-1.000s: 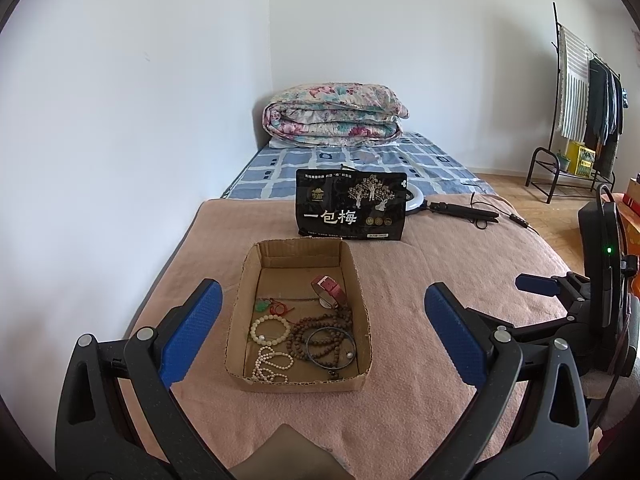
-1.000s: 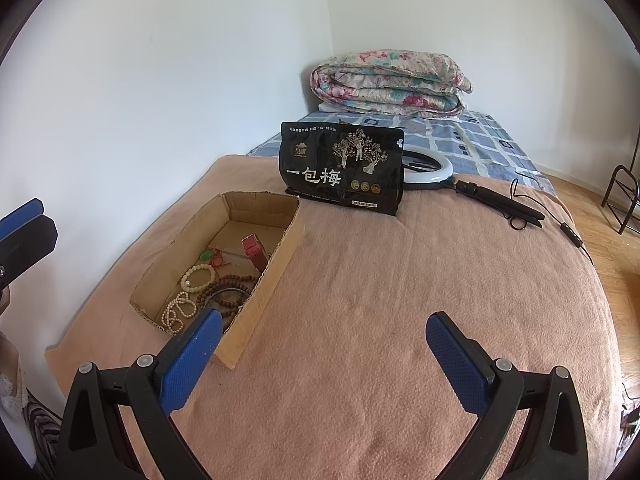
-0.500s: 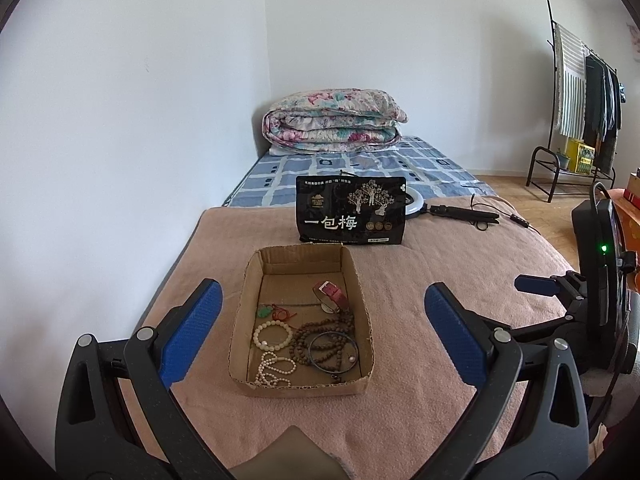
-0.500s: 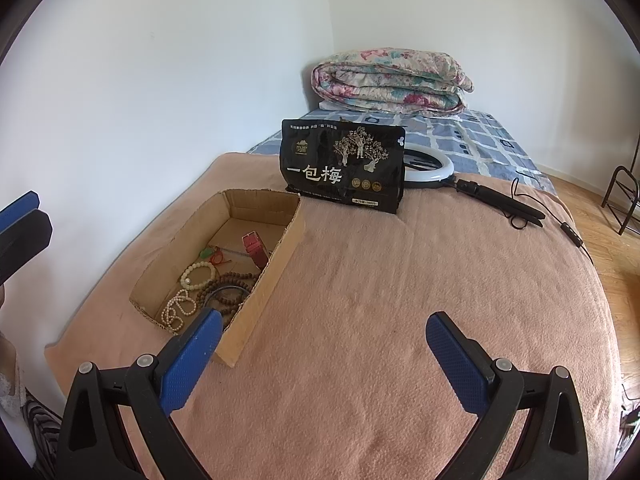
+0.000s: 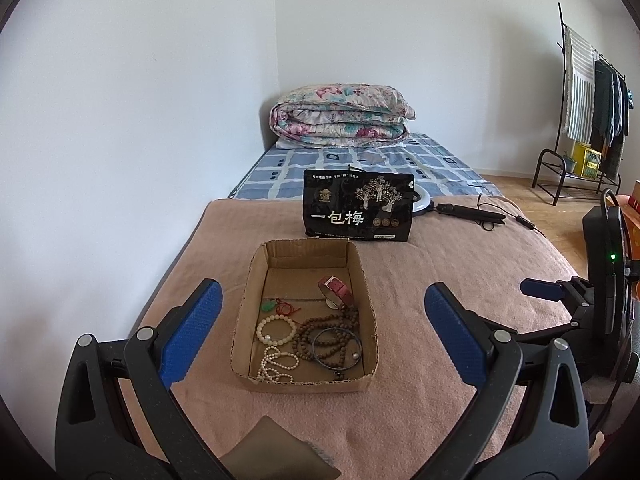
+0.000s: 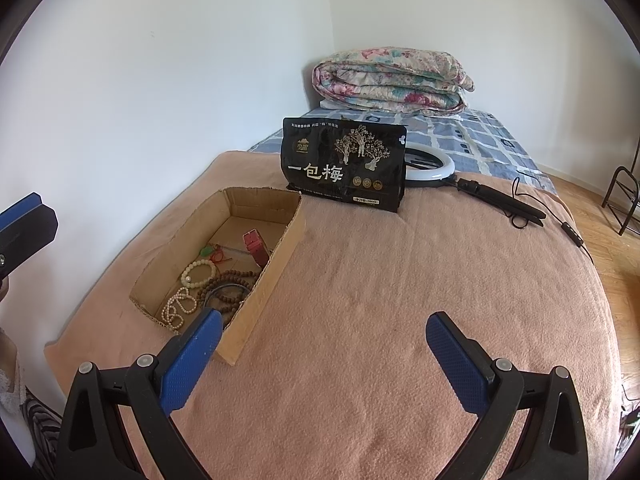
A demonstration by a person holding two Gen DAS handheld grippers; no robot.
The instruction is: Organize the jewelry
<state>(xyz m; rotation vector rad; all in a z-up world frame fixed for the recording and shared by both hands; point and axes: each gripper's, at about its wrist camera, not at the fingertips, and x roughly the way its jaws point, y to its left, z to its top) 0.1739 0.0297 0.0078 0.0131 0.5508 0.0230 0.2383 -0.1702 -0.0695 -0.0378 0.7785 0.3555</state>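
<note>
Both grippers hovered above the bed [image 6: 360,320], which was covered by a pink blanket; the left gripper [image 5: 320,328] had its jaws released wide and empty, straddling the view of the box [image 5: 304,384]; the right gripper [image 6: 324,356] likewise had its jaws spread and held nothing, off to the box's right. Inside the open cardboard box lay the jewelry: a white bracelet [image 5: 276,326], a pearl strand [image 5: 276,366], brown beads [image 5: 320,332], a dark bangle [image 5: 337,348] lying over the beads, a green pendant [image 5: 269,305] on red cord, and a red watch [image 5: 336,290]; behind the box a black pouch [image 5: 358,210] stood upright; a ring light [image 6: 430,164] lay behind it; a folded quilt [image 5: 340,116] sat at the far end.
</note>
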